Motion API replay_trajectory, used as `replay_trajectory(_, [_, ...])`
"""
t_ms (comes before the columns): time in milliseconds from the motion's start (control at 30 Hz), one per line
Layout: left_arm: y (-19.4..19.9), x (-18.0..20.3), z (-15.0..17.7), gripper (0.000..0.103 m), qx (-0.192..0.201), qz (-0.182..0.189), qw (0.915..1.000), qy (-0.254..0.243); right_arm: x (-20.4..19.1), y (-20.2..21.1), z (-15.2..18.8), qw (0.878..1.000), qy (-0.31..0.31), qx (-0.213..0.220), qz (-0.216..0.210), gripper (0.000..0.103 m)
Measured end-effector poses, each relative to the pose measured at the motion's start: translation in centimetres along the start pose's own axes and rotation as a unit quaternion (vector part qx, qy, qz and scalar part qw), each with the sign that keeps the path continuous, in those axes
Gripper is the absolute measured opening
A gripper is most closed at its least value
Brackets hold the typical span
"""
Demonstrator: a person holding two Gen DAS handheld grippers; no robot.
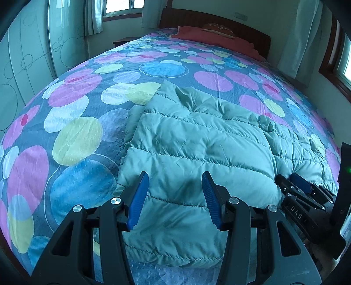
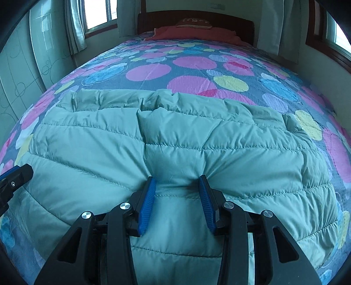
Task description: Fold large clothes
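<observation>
A large pale green quilted puffer jacket (image 1: pixel 193 142) lies partly folded on the bed, and fills the right wrist view (image 2: pixel 175 142). My left gripper (image 1: pixel 175 182) is open above the jacket's near left part, its blue pads apart with nothing between them. My right gripper (image 2: pixel 177 182) is open and pressed onto the jacket's near middle, with fabric bulging between its pads. The right gripper also shows at the right edge of the left wrist view (image 1: pixel 300 186). A tip of the left gripper shows at the left edge of the right wrist view (image 2: pixel 15 173).
The bed has a blue bedspread (image 1: pixel 76 131) with pink, yellow and blue circles. A red pillow (image 2: pixel 193 32) and dark wooden headboard (image 2: pixel 230 19) stand at the far end. A wardrobe (image 1: pixel 28 54) is on the left, and curtained windows (image 2: pixel 98 13) are behind.
</observation>
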State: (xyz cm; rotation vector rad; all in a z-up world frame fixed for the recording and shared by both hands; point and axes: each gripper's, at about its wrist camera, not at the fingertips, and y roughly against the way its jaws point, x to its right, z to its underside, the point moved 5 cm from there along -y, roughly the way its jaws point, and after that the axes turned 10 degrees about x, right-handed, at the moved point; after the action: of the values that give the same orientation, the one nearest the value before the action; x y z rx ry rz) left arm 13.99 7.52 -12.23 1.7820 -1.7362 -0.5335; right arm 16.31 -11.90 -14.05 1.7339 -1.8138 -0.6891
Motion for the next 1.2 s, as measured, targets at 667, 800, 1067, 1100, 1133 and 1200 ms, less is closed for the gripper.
replay_trajectory(667, [1.1, -1.9, 0.7, 0.05, -0.001, -0.002, 0.9996, 0.028, -0.1, -0.6, 0.6, 1.0, 0.018, 0.006, 0.01, 0.041])
replay_trajectory(800, [1.6, -2.8, 1.0, 0.05, -0.002, -0.004, 0.9992, 0.041, -0.2, -0.5, 0.6, 1.0, 0.018, 0.005, 0.01, 0.041])
replay_trajectory(1067, [2.3, -4.0, 1.6, 0.05, -0.003, -0.014, 0.9984, 0.054, -0.1, -0.5, 0.6, 1.0, 0.018, 0.006, 0.009, 0.041])
replay_trajectory(1100, [2.3, -4.1, 1.6, 0.05, -0.003, -0.016, 0.9984, 0.054, -0.1, -0.5, 0.7, 1.0, 0.018, 0.006, 0.009, 0.041])
replay_trajectory(1133, [2.3, -4.1, 1.7, 0.05, -0.004, -0.017, 0.9983, 0.055, -0.1, -0.5, 0.7, 1.0, 0.018, 0.006, 0.009, 0.041])
replay_trajectory(1200, [2.3, -4.4, 1.8, 0.05, -0.005, -0.02, 0.9981, 0.057, -0.2, -0.5, 0.7, 1.0, 0.018, 0.007, 0.009, 0.041])
